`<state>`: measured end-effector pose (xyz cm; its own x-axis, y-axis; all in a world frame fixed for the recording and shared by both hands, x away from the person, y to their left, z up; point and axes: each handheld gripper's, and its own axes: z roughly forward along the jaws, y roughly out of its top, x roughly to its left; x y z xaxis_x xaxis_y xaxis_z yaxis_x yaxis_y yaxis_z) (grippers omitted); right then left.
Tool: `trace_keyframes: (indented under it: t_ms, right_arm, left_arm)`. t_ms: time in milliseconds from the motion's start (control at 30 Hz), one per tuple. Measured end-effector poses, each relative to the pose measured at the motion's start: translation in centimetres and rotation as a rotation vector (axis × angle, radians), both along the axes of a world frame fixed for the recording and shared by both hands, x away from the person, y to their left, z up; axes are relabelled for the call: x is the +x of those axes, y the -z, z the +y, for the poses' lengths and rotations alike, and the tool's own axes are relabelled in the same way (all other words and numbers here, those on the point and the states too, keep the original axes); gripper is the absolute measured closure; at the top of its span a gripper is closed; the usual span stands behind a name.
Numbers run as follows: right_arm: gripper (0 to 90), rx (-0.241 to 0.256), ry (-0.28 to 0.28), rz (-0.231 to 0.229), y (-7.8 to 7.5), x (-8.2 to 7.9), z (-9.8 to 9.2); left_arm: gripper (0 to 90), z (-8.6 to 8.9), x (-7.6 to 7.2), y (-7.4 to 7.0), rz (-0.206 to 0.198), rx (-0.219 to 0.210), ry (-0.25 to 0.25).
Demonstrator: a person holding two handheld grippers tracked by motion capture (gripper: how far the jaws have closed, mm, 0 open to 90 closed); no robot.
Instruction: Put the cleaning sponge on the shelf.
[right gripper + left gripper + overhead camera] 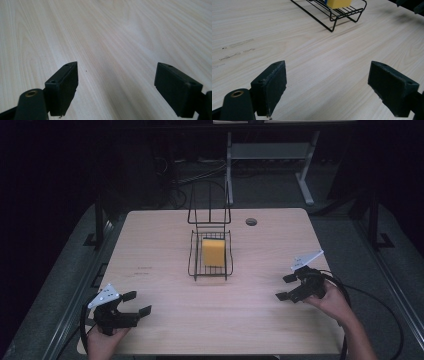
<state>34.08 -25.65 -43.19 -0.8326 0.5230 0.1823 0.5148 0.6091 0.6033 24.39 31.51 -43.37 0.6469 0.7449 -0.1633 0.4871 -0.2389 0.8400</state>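
With a yellow sponge (213, 252) seen lying in the wire rack (192, 265) at mid-table, the left gripper (136, 303) and right gripper (285, 287) are held wide apart and empty near the table's front corners, so a reach toward the sponge is probably called for next.

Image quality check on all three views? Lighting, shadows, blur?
High view: table evenly lit, surroundings nearly black, soft overall. Left gripper view: sharp wood grain, wire basket casts a faint shadow, sponge cropped at the top. Right gripper view: mild glare patch on the table, far grain softens.
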Motion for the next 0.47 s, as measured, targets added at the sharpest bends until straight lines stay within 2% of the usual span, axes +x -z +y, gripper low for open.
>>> trace_keyframes:
  t_ms: [233,467]
  right_arm:
    - [18.4,0.001,0.013,0.005,0.5,-0.8,-0.5]
    - [17.6,0.011,0.016,-0.034,0.4,-2.0,-0.5]
  left_arm:
    - [14.6,-0.1,0.0,0.0,-0.001,0.003,0.002]
    - [14.6,0.0,0.1,0.0,-0.004,0.002,-0.004]
